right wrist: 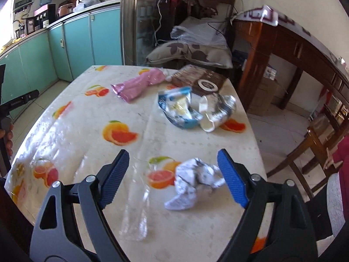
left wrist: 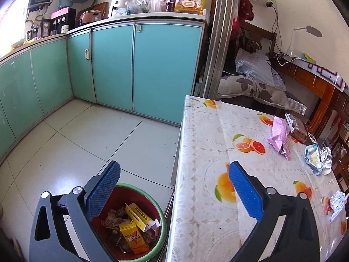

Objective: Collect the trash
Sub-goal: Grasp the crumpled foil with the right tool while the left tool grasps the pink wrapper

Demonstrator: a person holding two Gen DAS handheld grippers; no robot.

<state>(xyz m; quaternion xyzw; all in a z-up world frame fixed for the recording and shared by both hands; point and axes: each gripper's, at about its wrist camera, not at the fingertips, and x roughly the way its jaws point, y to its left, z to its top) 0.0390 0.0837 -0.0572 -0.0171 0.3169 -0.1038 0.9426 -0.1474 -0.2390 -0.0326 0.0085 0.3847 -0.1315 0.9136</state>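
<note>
The left gripper (left wrist: 174,179) stands spread wide with nothing between its blue pads, hanging over the table edge (left wrist: 181,174) and the waste bin (left wrist: 162,216) on the floor, which holds yellow cartons (left wrist: 133,234) and brown scraps. The right gripper (right wrist: 173,174) is also wide apart and grips nothing; a crumpled white paper (right wrist: 192,183) lies on the fruit-print tablecloth (right wrist: 87,113) between its fingers, nearer the right pad. Farther off lie a blue-and-white wrapper (right wrist: 177,109), a crushed silver pack (right wrist: 220,109), a pink wrapper (right wrist: 139,85) and a brown packet (right wrist: 196,76).

Tablecloth (right wrist: 87,131) — cream, orange-and-pink citrus print; bin (left wrist: 160,209) — green rim, red inside; pink wrapper (right wrist: 139,86).
</note>
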